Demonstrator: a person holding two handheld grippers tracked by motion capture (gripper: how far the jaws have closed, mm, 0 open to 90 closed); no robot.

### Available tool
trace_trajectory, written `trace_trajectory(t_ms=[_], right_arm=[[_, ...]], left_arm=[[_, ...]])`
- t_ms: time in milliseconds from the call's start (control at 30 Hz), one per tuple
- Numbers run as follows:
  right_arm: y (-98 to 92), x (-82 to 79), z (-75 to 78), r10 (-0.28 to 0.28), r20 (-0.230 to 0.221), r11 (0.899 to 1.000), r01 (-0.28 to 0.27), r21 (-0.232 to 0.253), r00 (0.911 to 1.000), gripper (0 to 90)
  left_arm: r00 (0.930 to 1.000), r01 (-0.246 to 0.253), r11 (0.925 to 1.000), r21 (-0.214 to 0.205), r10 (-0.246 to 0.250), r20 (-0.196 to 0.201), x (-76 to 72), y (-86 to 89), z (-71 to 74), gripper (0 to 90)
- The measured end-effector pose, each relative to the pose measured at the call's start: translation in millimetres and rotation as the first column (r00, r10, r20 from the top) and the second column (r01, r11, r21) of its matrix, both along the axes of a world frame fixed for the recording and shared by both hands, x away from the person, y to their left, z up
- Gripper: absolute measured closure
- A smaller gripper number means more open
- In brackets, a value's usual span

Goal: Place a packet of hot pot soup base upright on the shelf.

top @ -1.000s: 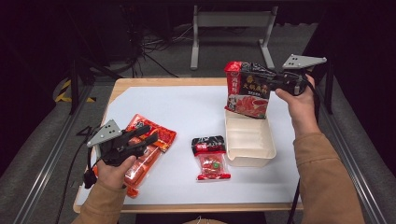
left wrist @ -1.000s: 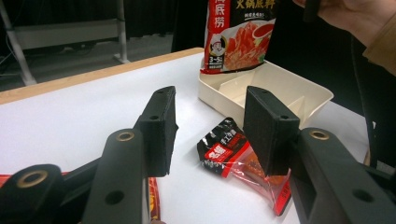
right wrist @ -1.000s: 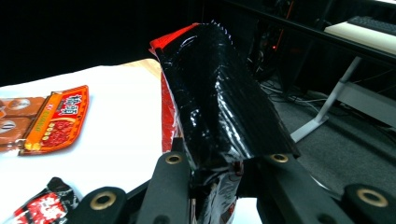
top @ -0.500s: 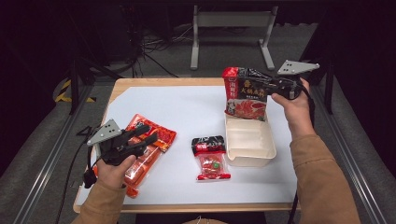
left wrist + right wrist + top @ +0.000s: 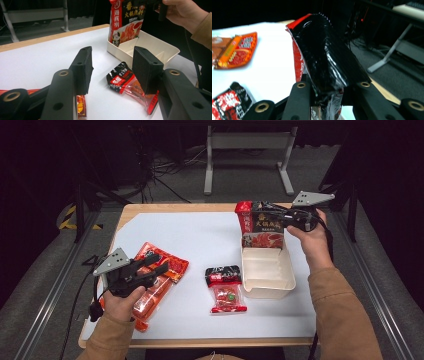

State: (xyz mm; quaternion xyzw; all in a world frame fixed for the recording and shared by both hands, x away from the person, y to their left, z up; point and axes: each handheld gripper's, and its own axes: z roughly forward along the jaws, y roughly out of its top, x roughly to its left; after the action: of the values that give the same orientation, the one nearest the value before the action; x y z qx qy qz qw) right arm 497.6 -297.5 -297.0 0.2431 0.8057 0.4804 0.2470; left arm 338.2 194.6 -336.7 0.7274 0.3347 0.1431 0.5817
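Observation:
A black and red sauce packet (image 5: 262,232) stands upright with its lower end in the far end of the white tray (image 5: 267,285). My right gripper (image 5: 265,217) grips the packet's top edge from the right. Its jaws have just been opening a little, with the packet (image 5: 324,57) still pinched between them. Over two orange packets (image 5: 172,265) at the left, my left gripper (image 5: 157,264) is open with nothing between its pads (image 5: 83,65). A small black and red packet (image 5: 225,290) lies between the two hands.
The white sheet (image 5: 200,235) covers most of the wooden table. The tray (image 5: 160,50) has a divider inside. Metal rails run along both sides of the table, and a grey stand is on the floor behind it.
The right hand has come down and slightly left, lowering the upright packet into the tray's far end. The left gripper has stayed where it was.

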Motion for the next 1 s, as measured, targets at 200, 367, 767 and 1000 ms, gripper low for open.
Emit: trace_trajectory(t_ms=[200, 367, 767, 1000], right_arm=[[-2.1, 1.1, -12.2, -0.007, -0.026, 1.000, 0.007, 0.011, 0.9996, 73.2], [-7.1, -0.2, -16.8, -0.028, -0.034, 0.999, 0.029, 0.037, 0.9990, 71.9], [-20.6, -4.8, -29.3, -0.087, -0.053, 0.993, 0.091, 0.073, 0.9948, 71.9], [-24.5, -5.7, -33.6, -0.108, -0.078, 0.991, 0.114, 0.077, 0.9911, 72.1]], left_arm=[[1.0000, -0.001, 1.0000, 0.000, 0.001, -0.002, 0.1, 0.2, -0.2, 51.3], [1.0000, -0.005, 1.0000, 0.000, 0.005, -0.008, 0.3, 0.0, -0.6, 51.2], [0.9999, 0.001, 1.0000, 0.004, -0.001, -0.013, 0.8, -1.0, -1.5, 50.9], [0.9997, -0.002, 0.9999, 0.011, 0.002, -0.023, 2.1, -0.5, -2.7, 50.3]])
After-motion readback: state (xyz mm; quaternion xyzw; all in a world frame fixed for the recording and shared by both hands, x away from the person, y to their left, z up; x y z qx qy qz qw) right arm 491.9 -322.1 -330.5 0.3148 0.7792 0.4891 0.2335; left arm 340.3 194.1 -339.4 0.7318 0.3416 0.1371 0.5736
